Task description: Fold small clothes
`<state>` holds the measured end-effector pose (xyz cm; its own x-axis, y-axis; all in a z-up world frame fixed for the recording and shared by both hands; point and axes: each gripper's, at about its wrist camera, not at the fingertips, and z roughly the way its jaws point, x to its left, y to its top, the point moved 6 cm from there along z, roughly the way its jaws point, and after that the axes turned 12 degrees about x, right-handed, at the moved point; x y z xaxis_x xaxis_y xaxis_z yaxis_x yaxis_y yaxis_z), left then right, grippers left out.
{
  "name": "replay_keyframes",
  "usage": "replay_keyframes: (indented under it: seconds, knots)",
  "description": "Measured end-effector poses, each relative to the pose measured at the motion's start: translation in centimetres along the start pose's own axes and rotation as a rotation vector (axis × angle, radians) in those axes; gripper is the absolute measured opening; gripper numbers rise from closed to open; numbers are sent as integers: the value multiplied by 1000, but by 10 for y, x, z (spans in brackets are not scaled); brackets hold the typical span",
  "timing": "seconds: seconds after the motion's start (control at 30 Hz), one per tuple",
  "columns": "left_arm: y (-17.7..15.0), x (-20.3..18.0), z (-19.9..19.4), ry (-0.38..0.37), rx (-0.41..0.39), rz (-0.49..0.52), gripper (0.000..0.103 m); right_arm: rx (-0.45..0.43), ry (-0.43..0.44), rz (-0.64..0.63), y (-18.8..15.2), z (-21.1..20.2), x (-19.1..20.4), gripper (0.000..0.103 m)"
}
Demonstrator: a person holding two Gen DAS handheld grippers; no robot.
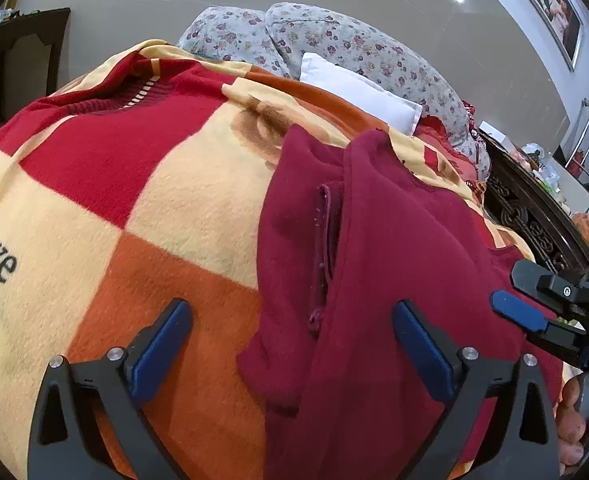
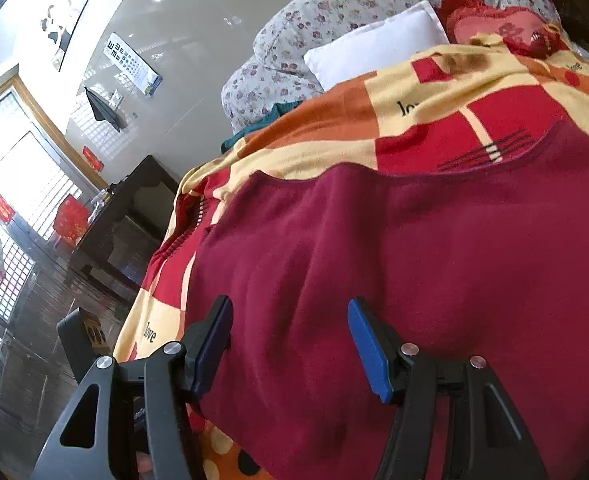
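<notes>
Claws first: your left claw (image 1: 292,344) stands wide open, nothing between the pads. Its left pad hangs over the blanket (image 1: 106,208), its right pad over the maroon garment (image 1: 394,264). So the garment's near left edge runs up between the two pads, just ahead of the tips. No contact that I can see.

Your right claw (image 2: 290,344) is open too, narrower than the left. Both pads (image 2: 368,354) sit over maroon cloth, none pinched. From the left wrist view the right claw's blue tip shows at the garment's right side, low, close to the fabric. Whether it touches, I can't tell.

Garment: spread on the checked blanket on the bed, mostly flat. Long axis runs away from you, toward the white pillow (image 1: 360,92) and the floral bedding (image 1: 334,40). A fold or flap lies along the left part, with a seam slit showing lengthwise. Far edge sits well short of the pillow.

Key relation, my read: garment lies right of your left claw's centre line and dead ahead of your right claw. Left claw is nearer the left edge, right claw is already over the body of the cloth. For a lengthwise fold you'd shift the left claw slightly right to straddle that edge, then close. Right claw needs to reach an edge or corner; over the middle it only bunches fabric.

Risk: pinching blanket along with garment, both are fuzzy and close in colour.
</notes>
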<state>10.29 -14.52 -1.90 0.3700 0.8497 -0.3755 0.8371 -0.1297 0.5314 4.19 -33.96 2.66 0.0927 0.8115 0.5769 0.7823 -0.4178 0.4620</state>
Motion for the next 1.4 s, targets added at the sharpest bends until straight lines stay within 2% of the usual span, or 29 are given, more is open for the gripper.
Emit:
replay_keyframes:
  seconds: [0.5,0.73,1.1,1.13,1.17,1.23,1.3,1.33,1.37,1.4]
  knots:
    - [0,-2,4,12,3,-4,103,-16,40,30,1,-1,-6,64]
    - [3,-2,9,3,7,-21,103,-1,155,127,3,6,-27,64]
    - [3,-4,10,-3,7,-13,102,1,107,101,2,6,-19,64]
    - [3,-6,10,-11,9,-5,95,1,102,97,3,7,-18,64]
    - [4,-10,11,-25,13,4,78,0,95,93,3,6,-17,64]
    - [3,-19,10,-75,29,23,52,-10,91,100,4,4,-17,64]
    - [4,-23,5,-81,23,32,38,-48,74,111,6,-6,-19,64]
    - [5,-23,1,-94,20,21,28,-61,63,111,7,-10,-21,64]
    - [8,-21,-5,-134,18,-15,23,-72,56,116,9,-13,-25,64]
    - [10,-20,-10,-172,19,-42,22,-75,62,133,10,-15,-30,64]
